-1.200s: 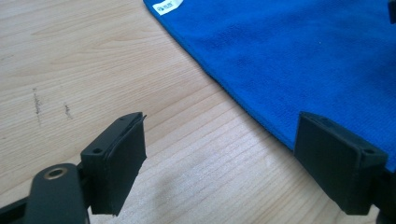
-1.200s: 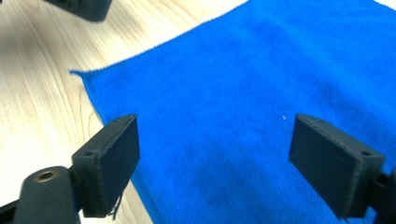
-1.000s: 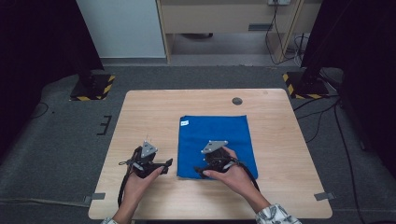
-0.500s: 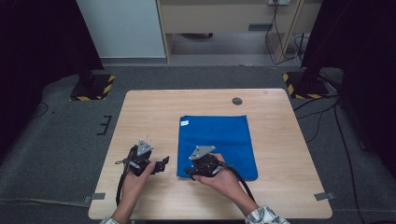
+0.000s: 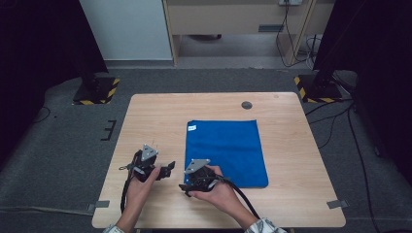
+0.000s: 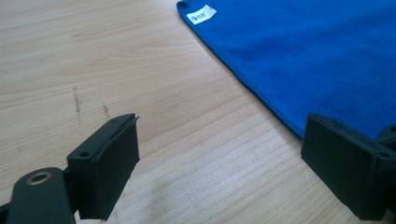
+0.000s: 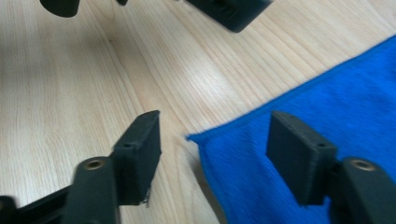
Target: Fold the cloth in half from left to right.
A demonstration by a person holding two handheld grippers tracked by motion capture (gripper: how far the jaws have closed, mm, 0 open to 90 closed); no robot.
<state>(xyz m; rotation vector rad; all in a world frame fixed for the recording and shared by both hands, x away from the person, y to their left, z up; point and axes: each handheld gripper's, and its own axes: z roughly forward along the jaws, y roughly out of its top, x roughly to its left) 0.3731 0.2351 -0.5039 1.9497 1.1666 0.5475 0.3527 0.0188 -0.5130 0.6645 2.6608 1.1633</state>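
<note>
cloth corner (image 7: pixel 198 138) between right tool (image 7: pixel 212 154) tips

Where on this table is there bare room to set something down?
Bare wood lies left of the blue cloth and along the table's far edge, save the small dark disc. A narrower strip runs right of the cloth. The near edge is crowded: left tool, right tool.

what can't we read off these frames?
- Print on the white tag of the blue cloth: too small and blurred in the left gripper view, a speck in the high view.
- Cloth's near left corner in the high view: hidden behind the right gripper and hand.
- Dark round thing near the table's far edge: too small to identify.
</note>
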